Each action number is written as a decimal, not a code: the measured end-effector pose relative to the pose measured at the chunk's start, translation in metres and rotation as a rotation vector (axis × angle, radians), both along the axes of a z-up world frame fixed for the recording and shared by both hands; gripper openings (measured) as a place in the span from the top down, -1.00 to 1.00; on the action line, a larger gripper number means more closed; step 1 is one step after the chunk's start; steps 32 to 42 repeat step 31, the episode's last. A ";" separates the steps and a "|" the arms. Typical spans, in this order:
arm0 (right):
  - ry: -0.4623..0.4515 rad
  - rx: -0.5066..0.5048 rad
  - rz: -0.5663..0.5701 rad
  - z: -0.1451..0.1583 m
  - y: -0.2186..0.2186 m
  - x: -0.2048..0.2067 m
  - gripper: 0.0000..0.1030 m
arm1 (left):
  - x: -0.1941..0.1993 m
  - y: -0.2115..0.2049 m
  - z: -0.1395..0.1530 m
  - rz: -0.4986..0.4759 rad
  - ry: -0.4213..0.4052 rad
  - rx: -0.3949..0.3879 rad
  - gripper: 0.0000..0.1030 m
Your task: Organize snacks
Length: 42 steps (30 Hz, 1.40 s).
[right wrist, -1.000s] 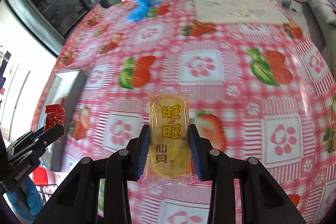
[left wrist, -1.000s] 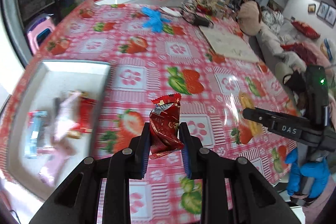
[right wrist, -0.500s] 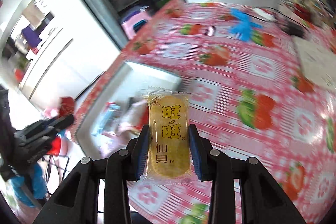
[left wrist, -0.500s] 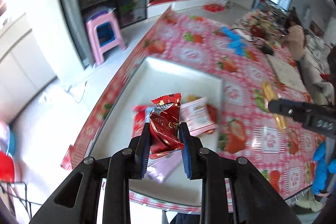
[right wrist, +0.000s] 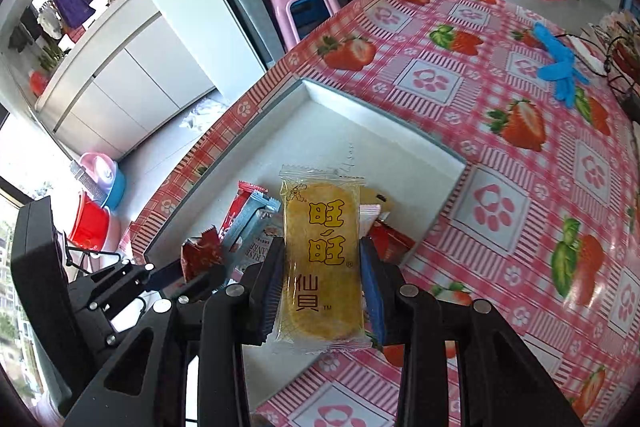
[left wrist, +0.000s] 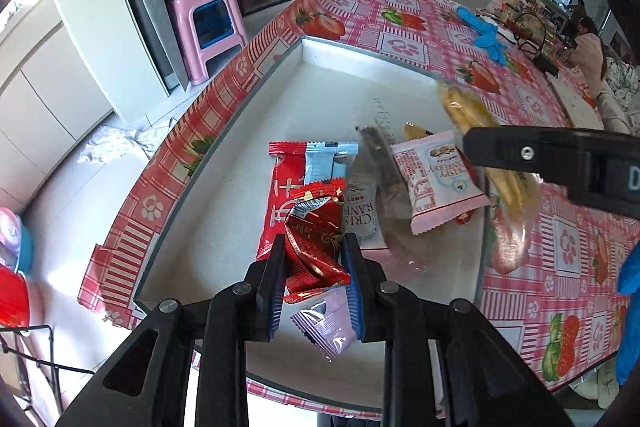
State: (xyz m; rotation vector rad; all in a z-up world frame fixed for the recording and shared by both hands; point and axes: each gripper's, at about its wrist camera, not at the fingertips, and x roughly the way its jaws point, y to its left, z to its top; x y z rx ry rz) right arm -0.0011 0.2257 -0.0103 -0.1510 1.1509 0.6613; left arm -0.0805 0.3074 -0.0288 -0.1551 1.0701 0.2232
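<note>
Left fingers [left wrist: 276, 275] clamped on a crumpled red foil snack [left wrist: 314, 247], blue pads pressing its two sides, the packet standing up between them with its torn-looking top edge uppermost. Left gripper [left wrist: 314, 281] poised over the near part of a white tray [left wrist: 344, 91], pointing steeply down. Directly beneath: a pale lilac sachet [left wrist: 326, 327], a long red wrapper [left wrist: 280, 203] partly covered by a light blue packet [left wrist: 330, 161], a grey-white cranberry pack [left wrist: 362, 223], a dark see-through wrapper [left wrist: 378, 163] and a pink-and-white cranberry packet [left wrist: 438, 179], all lying loosely overlapped on the tray floor. Far half of the tray bare.

Right fingers [right wrist: 272, 283] closed on a yellow rice cracker packet [right wrist: 320, 259], held upright by its long edges, printed characters facing the camera. Right gripper [right wrist: 322, 285] hanging above the tray's near right corner, seen in the left wrist view as a black bar [left wrist: 552, 157] with the yellow packet blurred below it. In the right wrist view, left gripper lower left, red foil showing at its tip.

Tray set at the corner of a worktop under a pink strawberry-and-paw-print cloth [right wrist: 520, 167]. Blue glove [right wrist: 560, 71] lying further along the cloth, well apart from the tray. Pink stool [left wrist: 206, 23] on the floor beyond the worktop edge, beside dark glass-fronted cabinets. Blue-gloved hand [left wrist: 630, 307] at the right edge of the left wrist view.
</note>
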 end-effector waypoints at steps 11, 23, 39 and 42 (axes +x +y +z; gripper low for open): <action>0.000 -0.103 0.034 -0.012 0.010 -0.003 -0.64 | 0.000 0.001 -0.002 0.021 0.005 0.004 -0.81; -0.038 -0.187 0.054 -0.007 -0.004 -0.014 -1.00 | -0.009 0.000 -0.010 0.034 0.058 0.010 -0.81; -0.051 -0.189 0.062 -0.001 -0.007 -0.023 -1.00 | -0.020 0.003 0.000 0.063 0.016 -0.023 -0.82; -0.051 -0.189 0.062 -0.001 -0.007 -0.023 -1.00 | -0.020 0.003 0.000 0.063 0.016 -0.023 -0.82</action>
